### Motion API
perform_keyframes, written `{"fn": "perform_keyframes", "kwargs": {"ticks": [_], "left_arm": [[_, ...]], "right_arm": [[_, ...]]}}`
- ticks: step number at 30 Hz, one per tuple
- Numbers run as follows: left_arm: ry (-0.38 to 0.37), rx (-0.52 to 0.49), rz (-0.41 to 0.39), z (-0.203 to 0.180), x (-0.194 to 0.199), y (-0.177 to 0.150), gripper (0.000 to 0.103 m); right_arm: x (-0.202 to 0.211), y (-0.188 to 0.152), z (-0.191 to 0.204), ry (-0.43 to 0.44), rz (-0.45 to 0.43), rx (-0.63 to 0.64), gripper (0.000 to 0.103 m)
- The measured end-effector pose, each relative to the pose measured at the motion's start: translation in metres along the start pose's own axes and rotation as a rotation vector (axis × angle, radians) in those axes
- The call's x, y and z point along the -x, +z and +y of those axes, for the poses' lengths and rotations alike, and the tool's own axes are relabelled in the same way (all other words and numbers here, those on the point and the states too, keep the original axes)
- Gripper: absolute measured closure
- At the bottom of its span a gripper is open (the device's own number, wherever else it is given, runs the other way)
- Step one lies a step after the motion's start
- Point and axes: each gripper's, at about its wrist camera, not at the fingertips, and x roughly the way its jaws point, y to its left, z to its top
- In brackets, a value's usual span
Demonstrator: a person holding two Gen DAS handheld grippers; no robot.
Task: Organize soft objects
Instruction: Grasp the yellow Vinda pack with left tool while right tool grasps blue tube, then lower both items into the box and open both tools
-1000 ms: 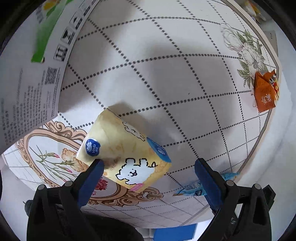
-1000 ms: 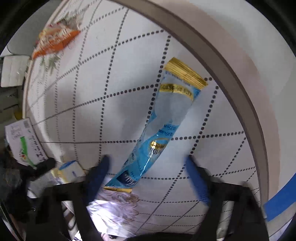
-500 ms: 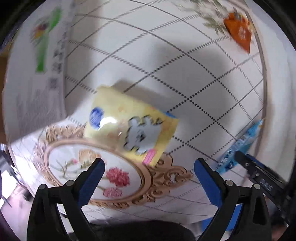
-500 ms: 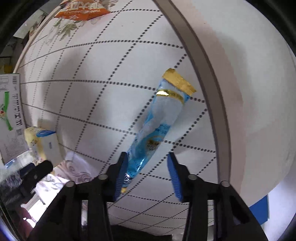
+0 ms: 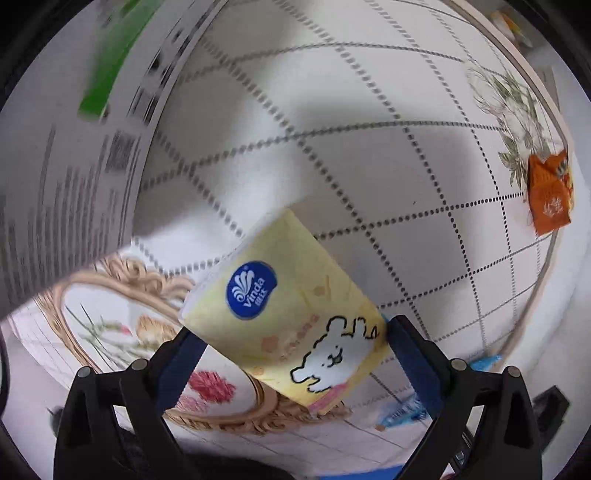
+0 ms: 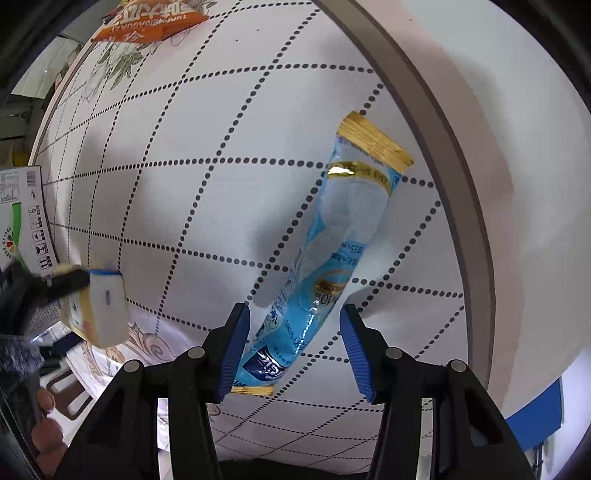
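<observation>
A yellow Vinda tissue pack with a white dog drawing sits between the blue pads of my left gripper; both pads touch its sides and it looks lifted off the tablecloth. It also shows in the right wrist view, held by the left gripper. A long blue snack pouch with gold ends lies on the cloth. My right gripper is partly open around its lower end, with gaps to both pads.
A white cardboard box with printed text stands at the left. An orange snack packet lies at the far right near the table edge; it also shows in the right wrist view.
My left gripper has moved onto the tissue pack and shut on its sides. My right gripper has come closer over the blue pouch, its jaws narrower than a second ago.
</observation>
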Motion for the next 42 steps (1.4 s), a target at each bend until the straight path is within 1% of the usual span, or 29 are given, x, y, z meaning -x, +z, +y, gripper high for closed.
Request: {"fn": "perform_keyframes", "kwargs": {"ticks": [1, 2, 3, 4, 5, 6, 7, 8, 10, 12, 13, 14, 18, 19, 20, 21, 23, 25, 28, 30, 33, 35, 38, 39, 40, 41, 42], "left_arm": [[0.012, -0.041, -0.007, -0.007, 0.0, -0.002, 0.012], [0.024, -0.084, -0.007, -0.014, -0.002, -0.005, 0.021], [0.053, -0.131, 0.003, -0.02, -0.005, -0.009, 0.027], [0.069, -0.172, 0.022, -0.025, -0.009, -0.013, 0.029], [0.08, -0.234, 0.055, -0.031, -0.017, -0.019, 0.029], [0.099, -0.265, 0.073, -0.034, -0.022, -0.023, 0.029], [0.127, -0.28, 0.075, -0.034, -0.025, -0.025, 0.027], [0.135, -0.274, 0.064, -0.032, -0.025, -0.027, 0.027], [0.12, -0.236, 0.04, -0.029, -0.02, -0.027, 0.027], [0.111, -0.202, 0.011, -0.028, -0.013, -0.022, 0.027], [0.117, -0.195, -0.004, -0.028, -0.01, -0.019, 0.027], [0.121, -0.196, -0.02, -0.032, -0.008, -0.015, 0.027], [0.151, -0.233, -0.024, -0.05, -0.013, 0.0, 0.028], [0.161, -0.249, -0.027, -0.053, -0.015, -0.001, 0.032], [0.157, -0.255, -0.048, -0.056, -0.013, -0.001, 0.042], [0.15, -0.273, -0.06, -0.056, -0.013, -0.006, 0.042], [0.174, -0.319, -0.053, -0.056, -0.011, -0.012, 0.042], [0.174, -0.339, -0.061, -0.057, -0.015, -0.024, 0.042], [0.14, -0.358, -0.067, -0.059, -0.011, -0.04, 0.042], [0.092, -0.384, -0.074, -0.054, 0.001, -0.05, 0.042], [0.044, -0.437, -0.121, -0.044, 0.029, -0.077, 0.042], [0.016, -0.458, -0.167, -0.038, 0.053, -0.09, 0.042], [-0.042, -0.46, -0.223, -0.013, 0.085, -0.107, 0.042], [-0.059, -0.456, -0.246, 0.008, 0.097, -0.121, 0.042], [-0.078, -0.448, -0.267, 0.019, 0.109, -0.121, 0.042], [-0.096, -0.442, -0.28, 0.044, 0.121, -0.104, 0.042], [-0.114, -0.432, -0.291, 0.059, 0.135, -0.1, 0.042]], "right_arm": [[-0.001, -0.001, 0.003, -0.012, 0.002, 0.018, 0.052], [0.0, -0.003, 0.008, -0.029, 0.006, 0.041, 0.057], [-0.002, -0.009, 0.014, -0.042, 0.012, 0.059, 0.06], [-0.004, -0.012, 0.017, -0.055, 0.02, 0.08, 0.061], [-0.006, -0.016, 0.019, -0.069, 0.028, 0.098, 0.061], [-0.007, -0.019, 0.02, -0.078, 0.031, 0.107, 0.061], [-0.007, -0.02, 0.022, -0.081, 0.029, 0.111, 0.061], [-0.005, -0.021, 0.024, -0.076, 0.021, 0.108, 0.061], [-0.003, -0.022, 0.024, -0.064, 0.004, 0.081, 0.061], [-0.008, -0.014, 0.012, -0.047, 0.008, 0.061, 0.06], [-0.01, -0.013, 0.012, -0.038, 0.01, 0.046, 0.06], [-0.01, -0.009, 0.007, -0.033, 0.009, 0.039, 0.057], [-0.009, -0.005, 0.012, -0.045, 0.0, 0.034, 0.058], [-0.011, -0.003, 0.018, -0.051, 0.0, 0.036, 0.059], [-0.01, -0.004, 0.018, -0.062, -0.005, 0.043, 0.065], [-0.01, -0.005, 0.018, -0.083, -0.011, 0.052, 0.075], [-0.011, -0.006, 0.02, -0.087, -0.012, 0.069, 0.079], [-0.008, -0.007, 0.015, -0.079, -0.013, 0.067, 0.082], [-0.002, -0.01, 0.019, -0.057, -0.018, 0.076, 0.087], [0.011, -0.016, 0.022, -0.033, -0.033, 0.094, 0.088], [0.029, -0.029, 0.037, -0.001, -0.06, 0.144, 0.089], [0.042, -0.038, 0.052, 0.012, -0.081, 0.184, 0.089], [0.065, -0.05, 0.073, 0.046, -0.105, 0.237, 0.089], [0.073, -0.054, 0.083, 0.061, -0.114, 0.251, 0.089], [0.081, -0.058, 0.093, 0.073, -0.123, 0.268, 0.089], [0.091, -0.061, 0.1, 0.088, -0.137, 0.284, 0.089], [0.102, -0.065, 0.111, 0.108, -0.152, 0.301, 0.089]]}}
